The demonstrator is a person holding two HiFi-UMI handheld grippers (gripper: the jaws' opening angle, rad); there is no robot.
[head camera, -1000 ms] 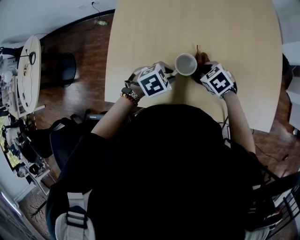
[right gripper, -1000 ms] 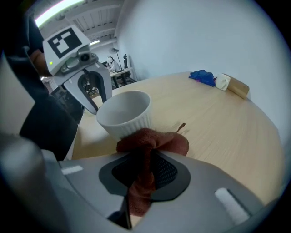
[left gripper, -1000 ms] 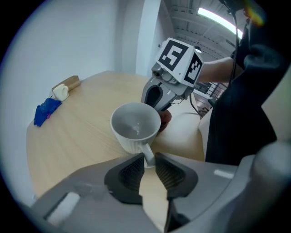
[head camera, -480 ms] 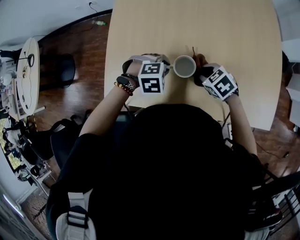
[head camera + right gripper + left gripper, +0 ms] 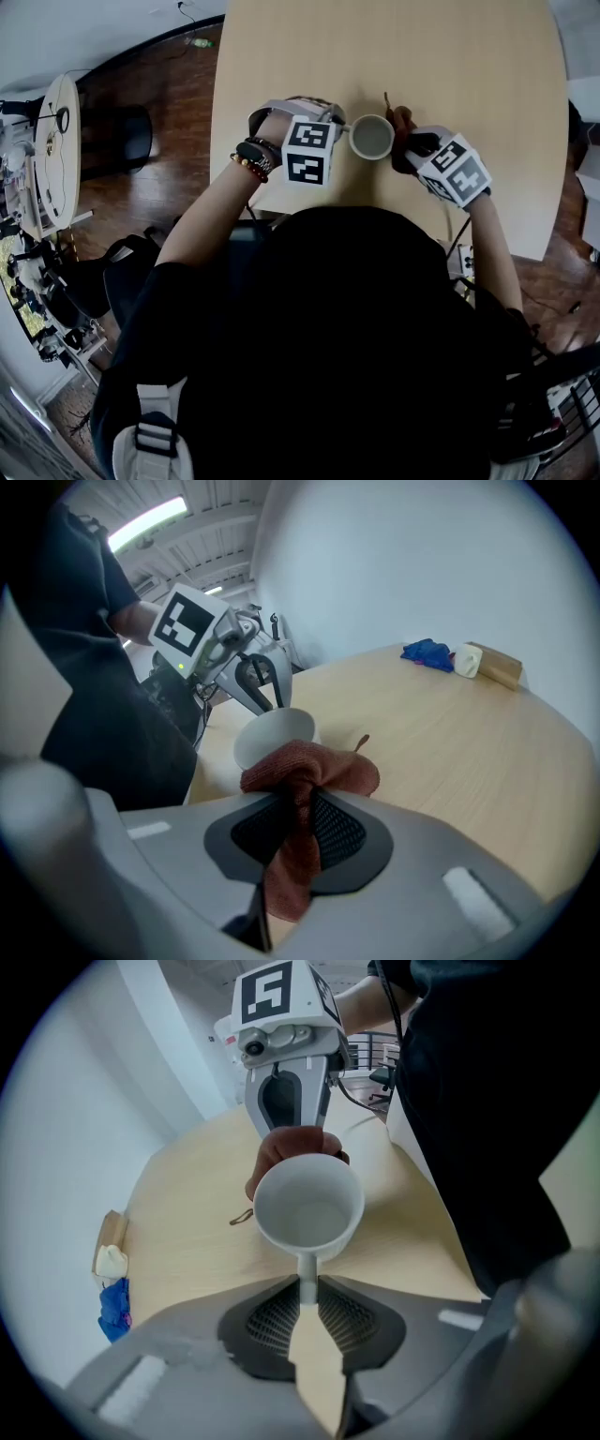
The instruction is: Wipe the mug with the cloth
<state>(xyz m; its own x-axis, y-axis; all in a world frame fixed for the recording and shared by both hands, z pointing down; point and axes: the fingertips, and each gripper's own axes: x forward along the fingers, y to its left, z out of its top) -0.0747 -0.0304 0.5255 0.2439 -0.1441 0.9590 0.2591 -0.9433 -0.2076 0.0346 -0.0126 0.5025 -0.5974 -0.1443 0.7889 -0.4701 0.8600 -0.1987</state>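
While my left tongs (image 5: 307,1290), which have just been closing, pinch the mug (image 5: 309,1208) by its handle near the table's (image 5: 450,56) near edge, my right tongs (image 5: 298,808) grip the cloth (image 5: 309,771) just right of it.

The white mug (image 5: 372,137) stands upright and empty on the desk, close to its near edge. Its handle points left and is pinched by the left gripper (image 5: 307,1283), whose jaws have just closed on it. The reddish-brown cloth (image 5: 309,771) is bunched, clamped in the right gripper (image 5: 300,808), just right of the mug.
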